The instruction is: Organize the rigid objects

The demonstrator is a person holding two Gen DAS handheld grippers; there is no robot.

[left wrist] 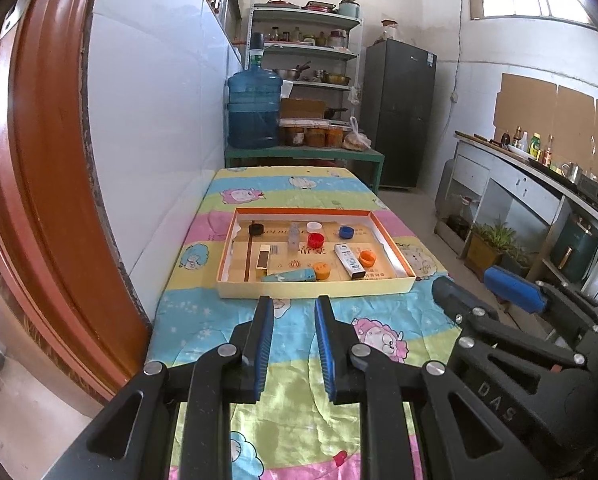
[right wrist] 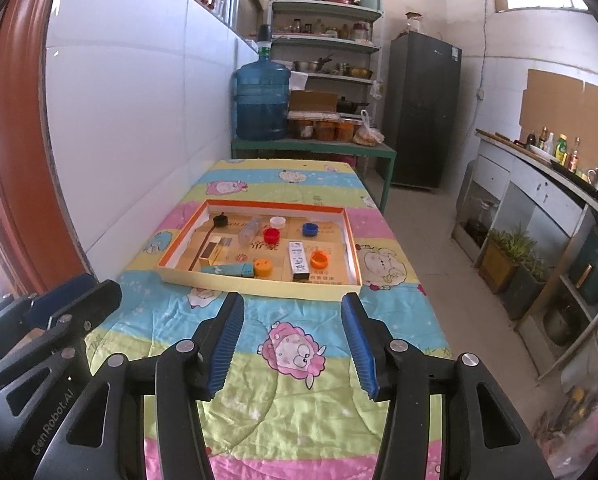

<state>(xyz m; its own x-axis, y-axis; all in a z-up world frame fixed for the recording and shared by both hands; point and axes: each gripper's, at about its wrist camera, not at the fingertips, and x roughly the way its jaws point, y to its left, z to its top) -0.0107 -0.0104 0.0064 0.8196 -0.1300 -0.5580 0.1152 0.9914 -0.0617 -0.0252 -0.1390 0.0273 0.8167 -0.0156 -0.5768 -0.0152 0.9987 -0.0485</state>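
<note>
We see a shallow rectangular cardboard tray (left wrist: 315,286) with an orange rim lying on the tabletop (left wrist: 299,360), which is covered by a pastel striped cloth printed with cartoon sheep. In the tray lie a black round cap (left wrist: 256,229), a white cap (left wrist: 314,226), a red cap (left wrist: 316,239), a blue cap (left wrist: 346,232), two orange caps (left wrist: 321,271) (left wrist: 367,258), a clear small bottle (left wrist: 293,236), a white carton (left wrist: 349,261), a gold-and-black box (left wrist: 263,261) and a teal tube (left wrist: 289,276) along the near wall. Our left hand-held gripper (left wrist: 294,304) hovers just before the tray, its blue-padded jaws drawn close with nothing between them. Our right hand-held gripper (right wrist: 293,304) hangs beside it, jaws spread wider and opening, with nothing between them either.
</note>
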